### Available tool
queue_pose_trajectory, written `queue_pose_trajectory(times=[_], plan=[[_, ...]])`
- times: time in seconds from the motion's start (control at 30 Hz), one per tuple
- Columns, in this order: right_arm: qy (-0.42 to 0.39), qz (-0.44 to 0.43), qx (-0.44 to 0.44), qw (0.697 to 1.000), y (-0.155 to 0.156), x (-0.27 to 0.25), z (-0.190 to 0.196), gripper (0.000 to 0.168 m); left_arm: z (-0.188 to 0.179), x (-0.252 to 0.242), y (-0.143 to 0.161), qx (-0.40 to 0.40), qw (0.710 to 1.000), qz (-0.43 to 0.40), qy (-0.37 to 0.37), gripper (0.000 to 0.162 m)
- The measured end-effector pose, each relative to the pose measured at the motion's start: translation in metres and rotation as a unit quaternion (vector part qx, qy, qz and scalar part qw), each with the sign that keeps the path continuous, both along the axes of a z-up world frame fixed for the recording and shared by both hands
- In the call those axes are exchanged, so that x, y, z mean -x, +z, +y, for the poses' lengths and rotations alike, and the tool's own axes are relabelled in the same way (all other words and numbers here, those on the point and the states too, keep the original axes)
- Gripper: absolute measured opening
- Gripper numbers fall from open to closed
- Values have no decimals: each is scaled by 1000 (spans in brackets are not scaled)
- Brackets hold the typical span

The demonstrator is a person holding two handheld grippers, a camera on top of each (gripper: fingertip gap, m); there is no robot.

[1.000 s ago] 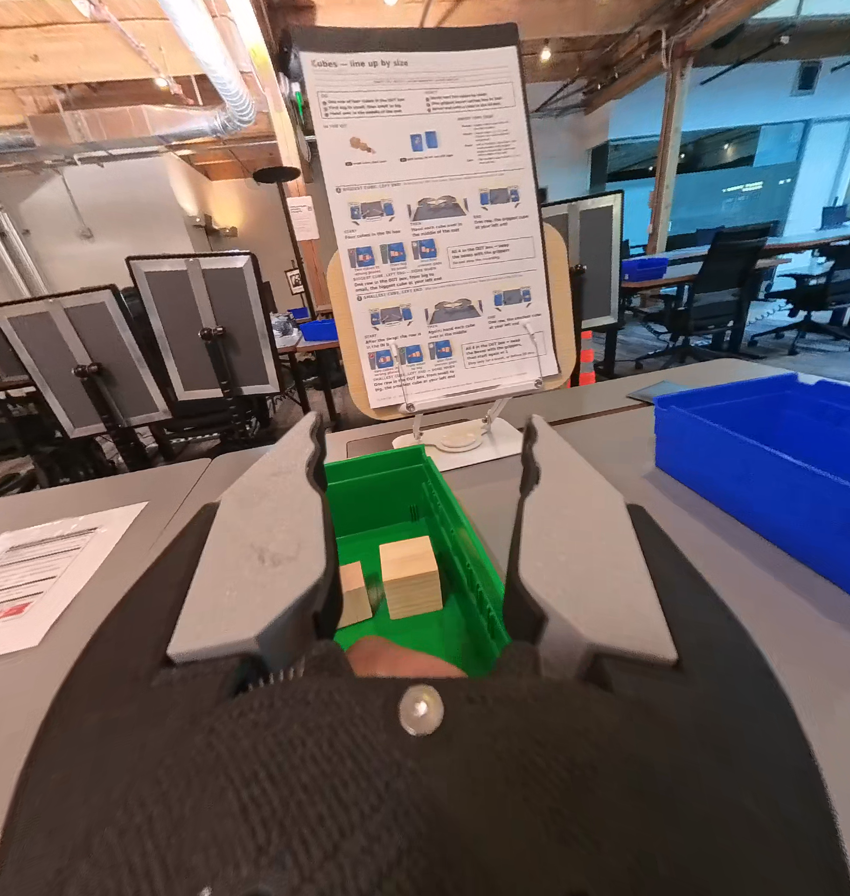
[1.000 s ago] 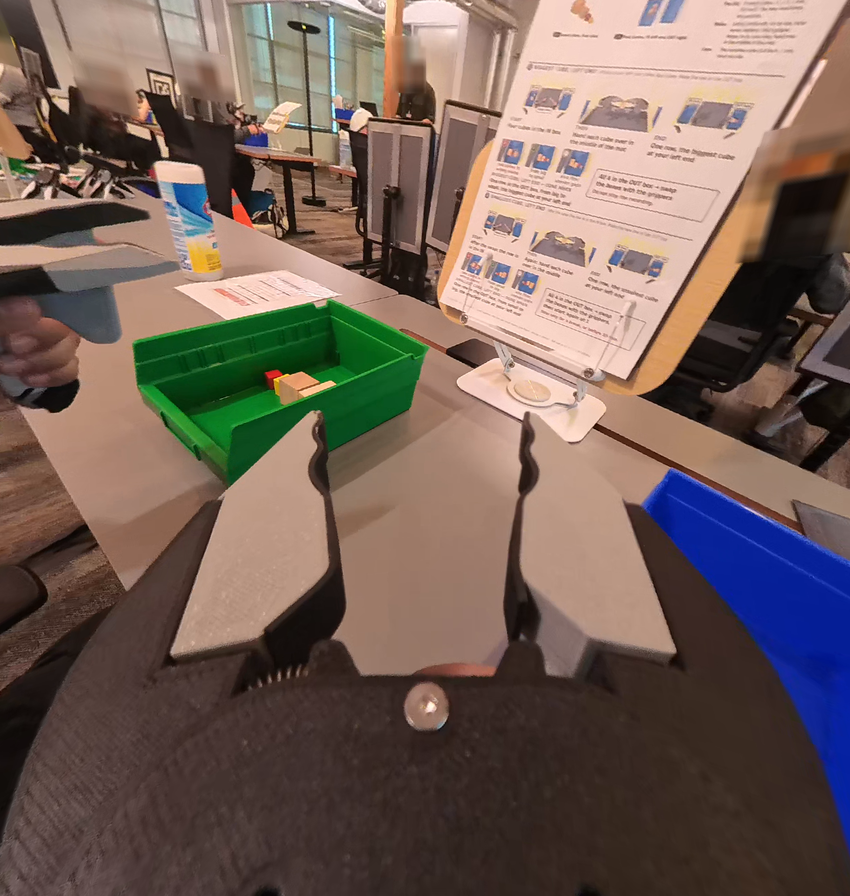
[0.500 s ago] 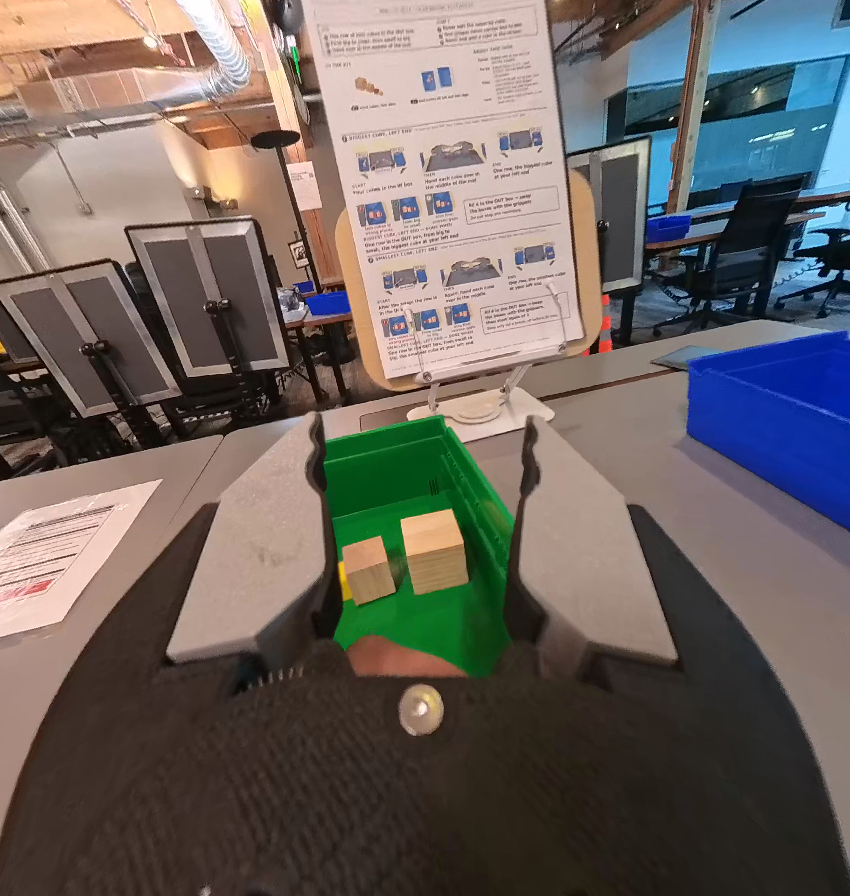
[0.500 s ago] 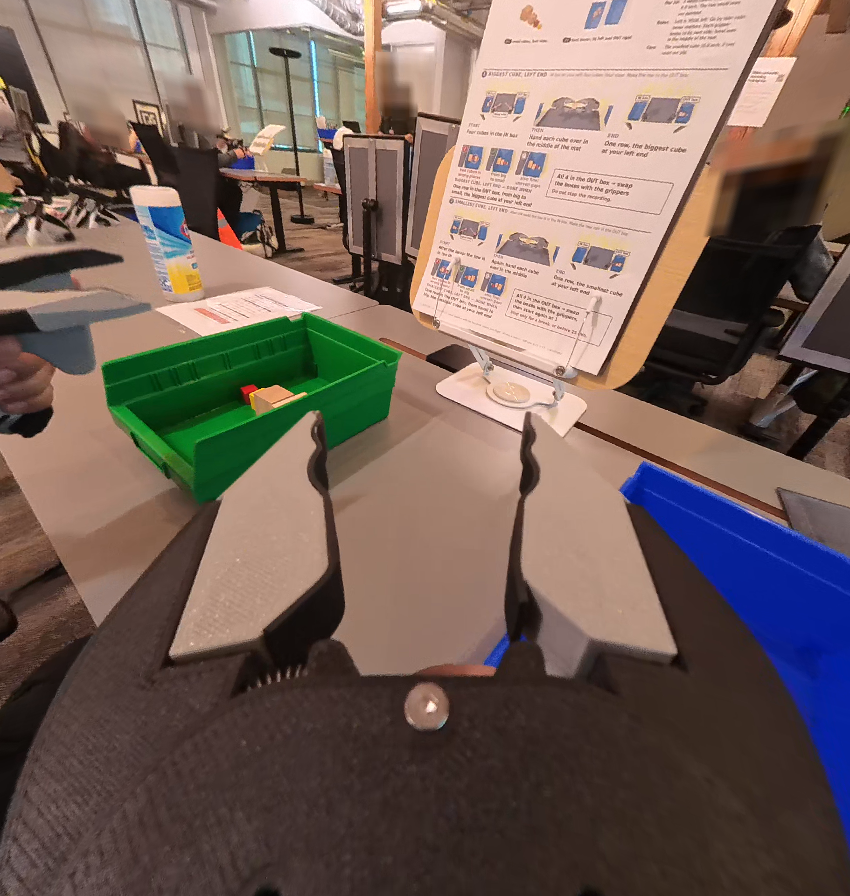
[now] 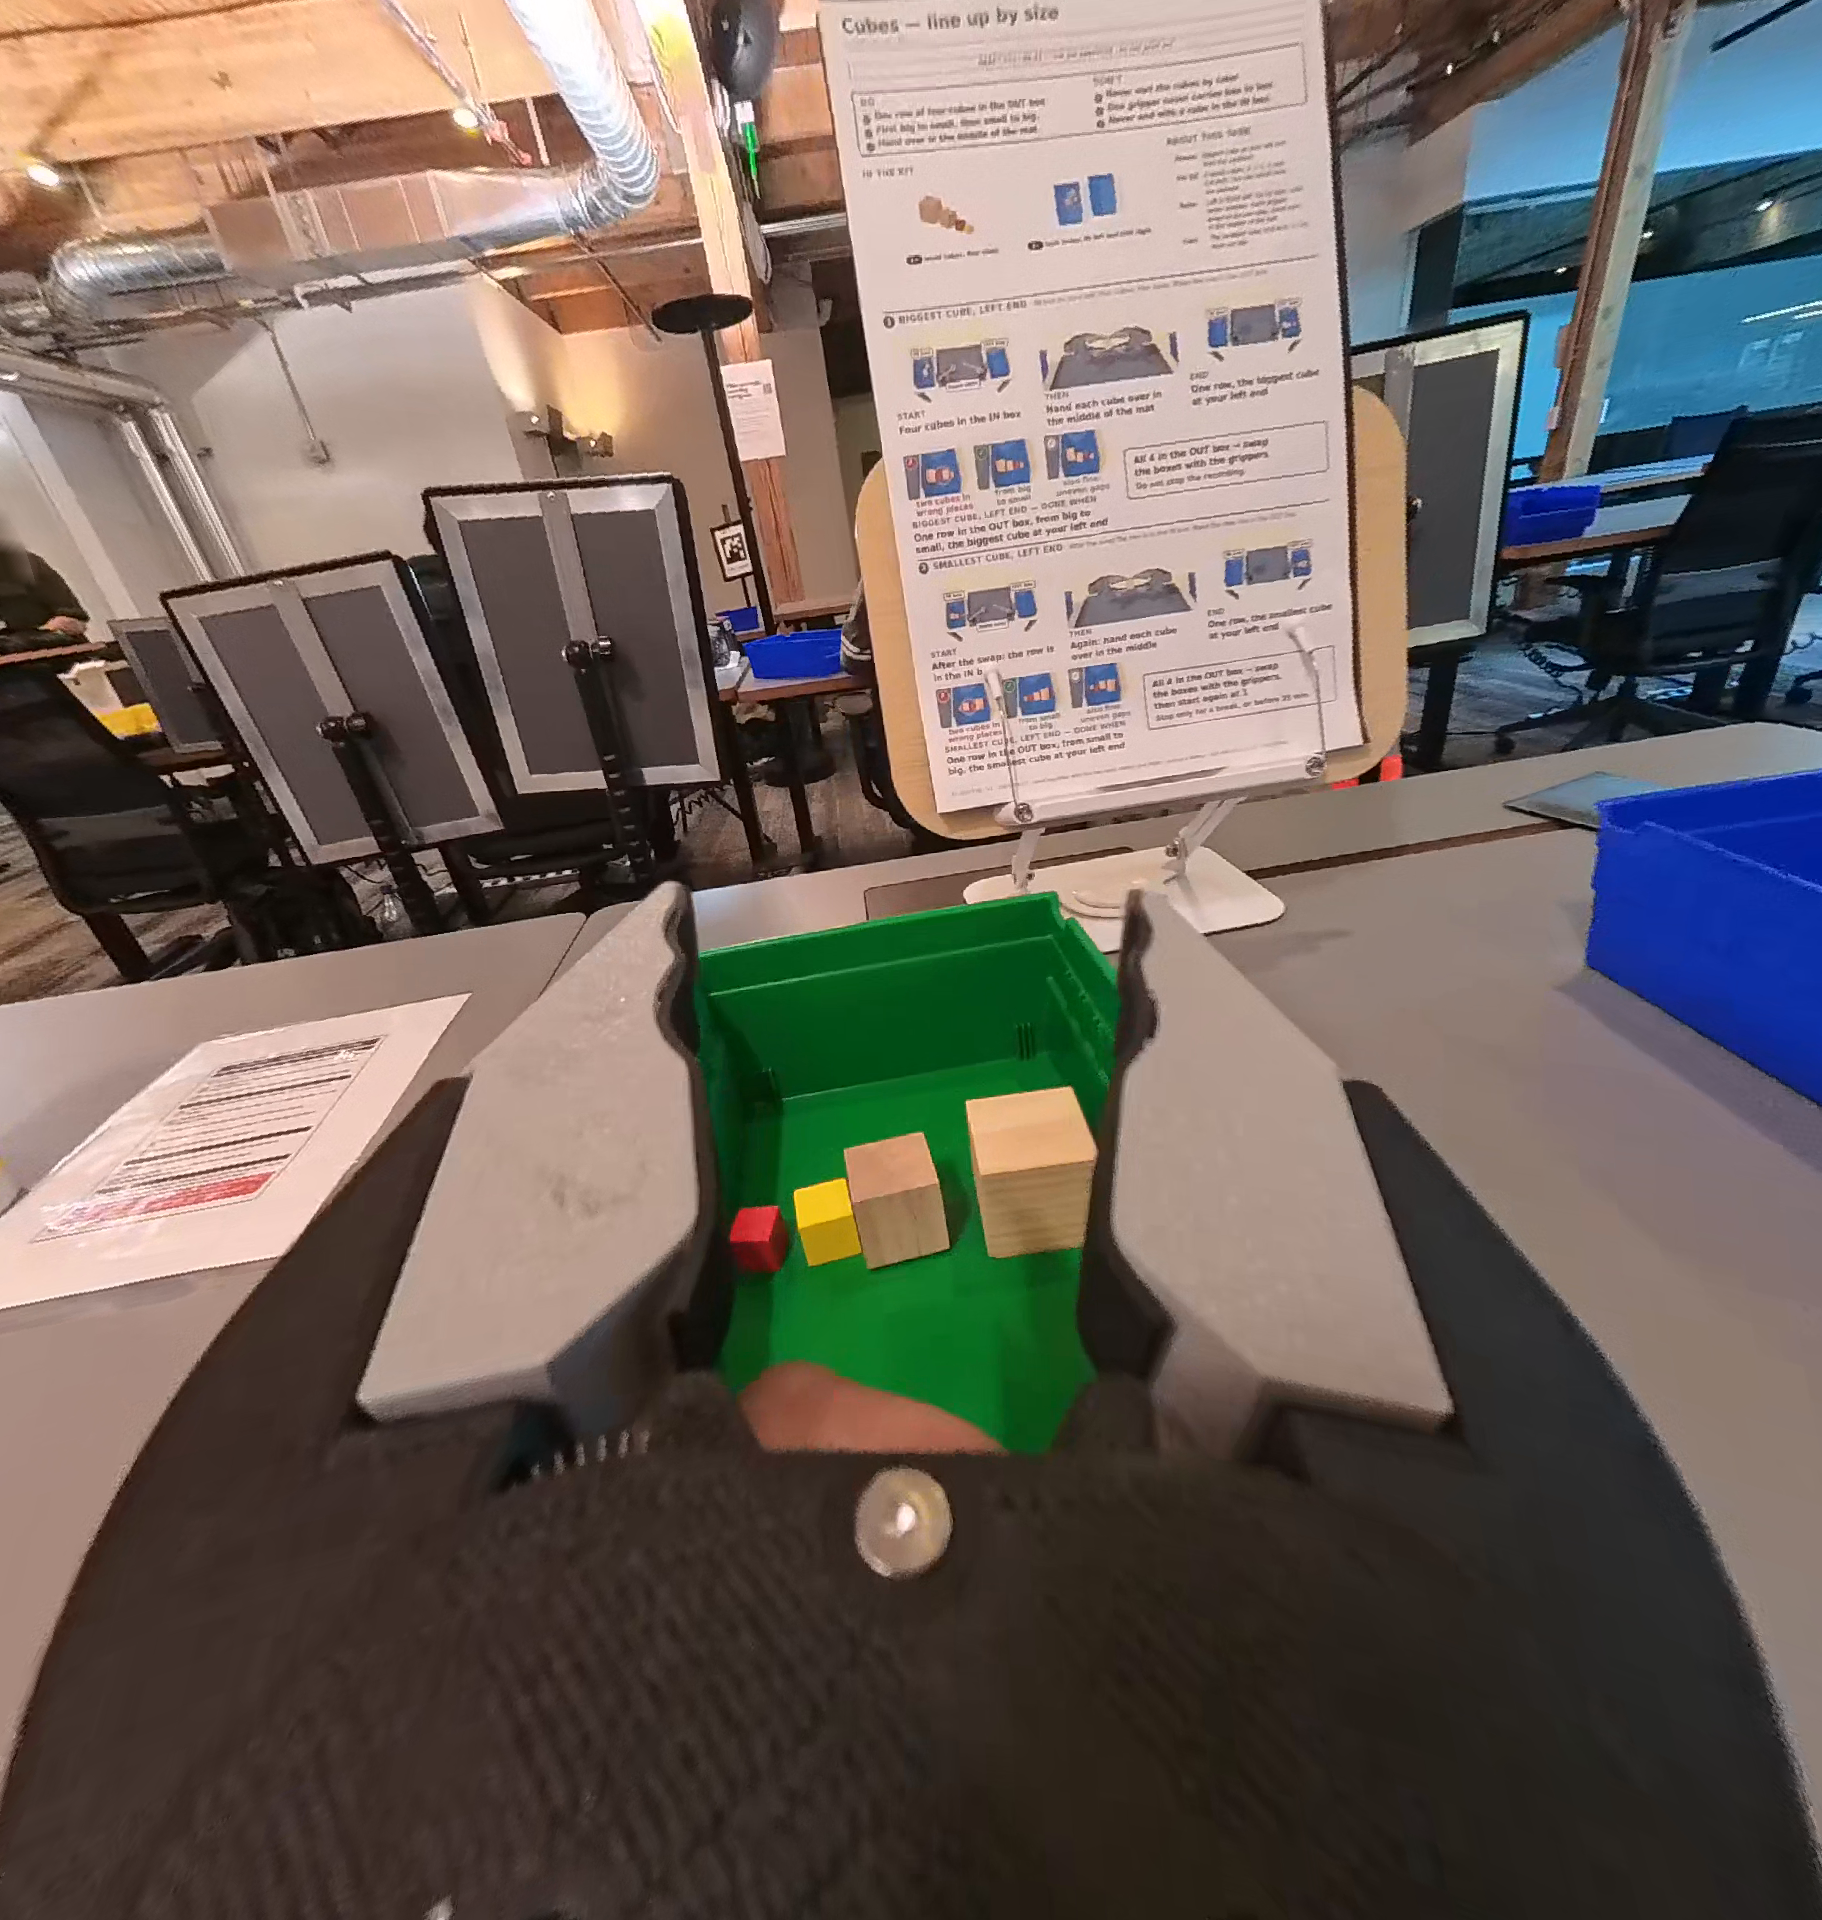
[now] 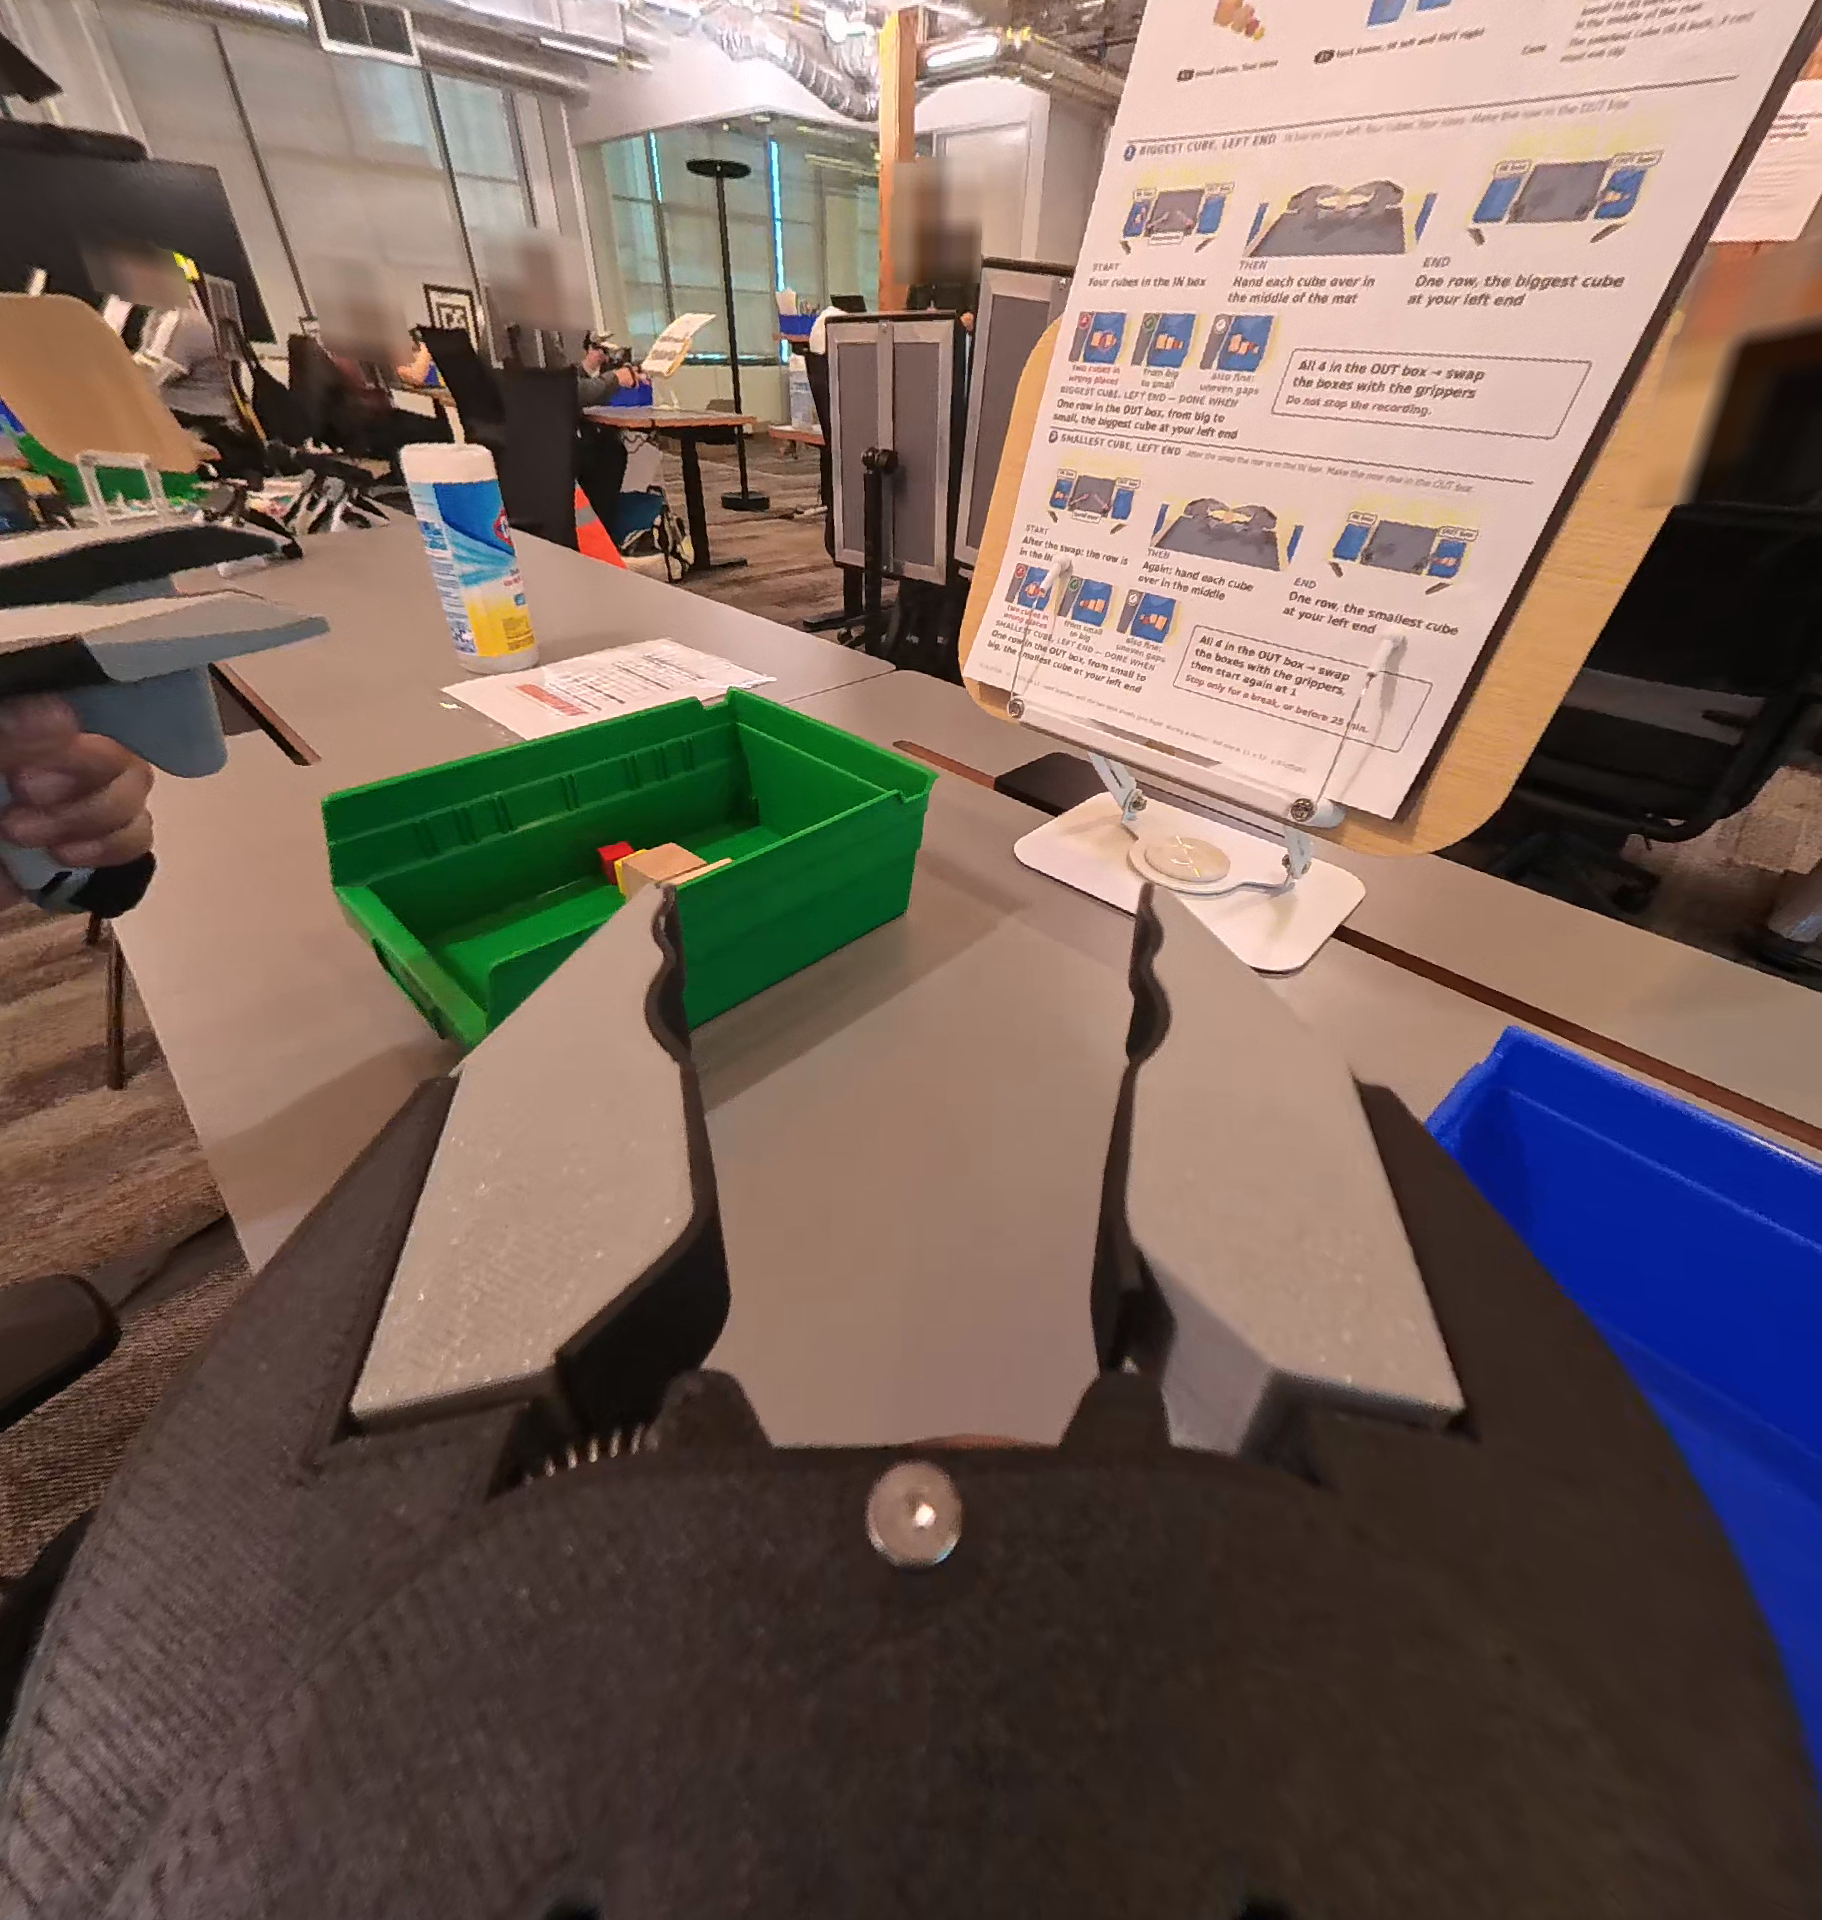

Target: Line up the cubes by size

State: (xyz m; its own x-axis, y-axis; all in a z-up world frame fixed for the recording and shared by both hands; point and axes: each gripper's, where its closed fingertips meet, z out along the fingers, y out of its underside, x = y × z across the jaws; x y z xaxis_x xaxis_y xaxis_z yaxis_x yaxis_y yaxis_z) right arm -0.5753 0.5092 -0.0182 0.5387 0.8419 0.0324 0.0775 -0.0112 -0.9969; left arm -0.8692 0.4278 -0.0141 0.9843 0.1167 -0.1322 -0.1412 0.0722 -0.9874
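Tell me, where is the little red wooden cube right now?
In the left wrist view, the little red wooden cube sits inside the green plastic bin, leftmost in the row, beside the small yellow cube.

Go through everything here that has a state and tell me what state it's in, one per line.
Left tool: open, empty, above the green bin.
Right tool: open, empty, over the table.
Green bin: holds four cubes in a row.
Red cube: smallest, at the row's left end.
Yellow cube: touching the medium wooden cube.
Medium wooden cube: upright.
Large wooden cube: right end, small gap beside it.
Blue bin: no cubes visible inside.
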Motion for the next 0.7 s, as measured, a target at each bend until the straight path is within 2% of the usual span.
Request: queue_pose_trajectory(times=[0.4, 0.7], plan=[[-5, 13, -10, 1000, 13, -20, -10, 81, 3, -18, 1, 2, 1000, 13, -17, 80], [1, -4, 1, 1000, 2, -12, -6, 80, 6, -16, -2, 7, 1000, 10, -18, 79]])
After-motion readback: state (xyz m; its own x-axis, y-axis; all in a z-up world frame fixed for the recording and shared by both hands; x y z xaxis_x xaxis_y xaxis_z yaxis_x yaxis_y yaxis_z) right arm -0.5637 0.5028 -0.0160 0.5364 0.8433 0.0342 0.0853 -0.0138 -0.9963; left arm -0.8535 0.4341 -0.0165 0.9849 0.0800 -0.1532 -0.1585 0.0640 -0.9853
